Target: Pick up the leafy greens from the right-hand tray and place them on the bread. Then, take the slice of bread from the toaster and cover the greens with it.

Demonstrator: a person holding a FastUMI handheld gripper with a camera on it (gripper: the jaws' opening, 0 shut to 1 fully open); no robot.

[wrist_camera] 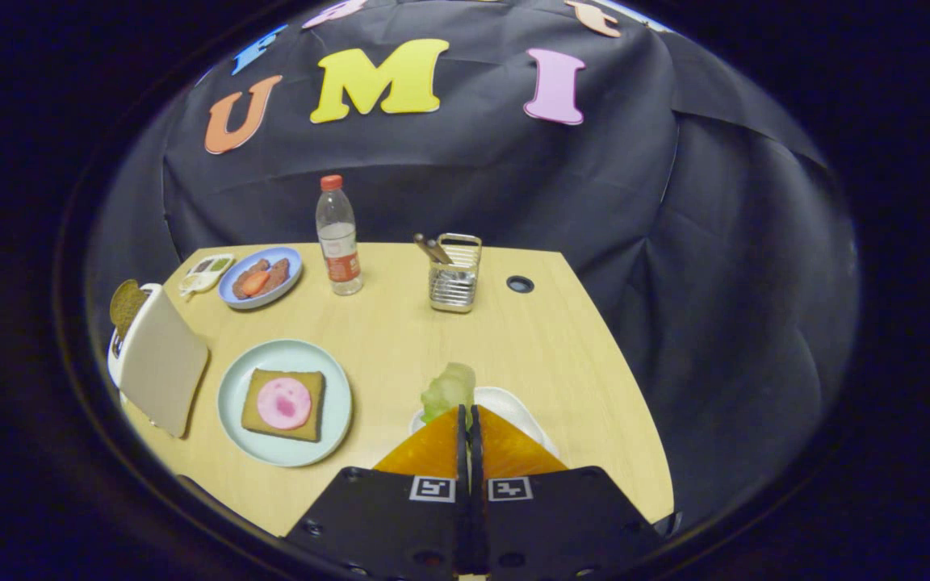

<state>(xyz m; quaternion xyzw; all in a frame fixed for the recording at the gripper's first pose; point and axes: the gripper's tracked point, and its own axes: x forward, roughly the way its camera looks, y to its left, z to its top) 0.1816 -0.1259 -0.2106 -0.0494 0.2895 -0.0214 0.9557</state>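
Progress: first step under way; greens gripped but not yet on the bread, toaster slice untouched.
Gripper (pixel 466 415): fingers nearly pressed together, pinching the leafy greens (pixel 449 389) at their tips.
Greens: sticking out just ahead of the fingertips, above the white tray (pixel 513 403) beneath the fingers.
Bread (pixel 283 403): on the pale plate (pixel 231 387) left of the fingers, topped with a pink slice, no greens.
Toaster (pixel 154 367): further left, a dark slice (pixel 126 303) poking out of its top.
Left: place greens, then fetch and cover.
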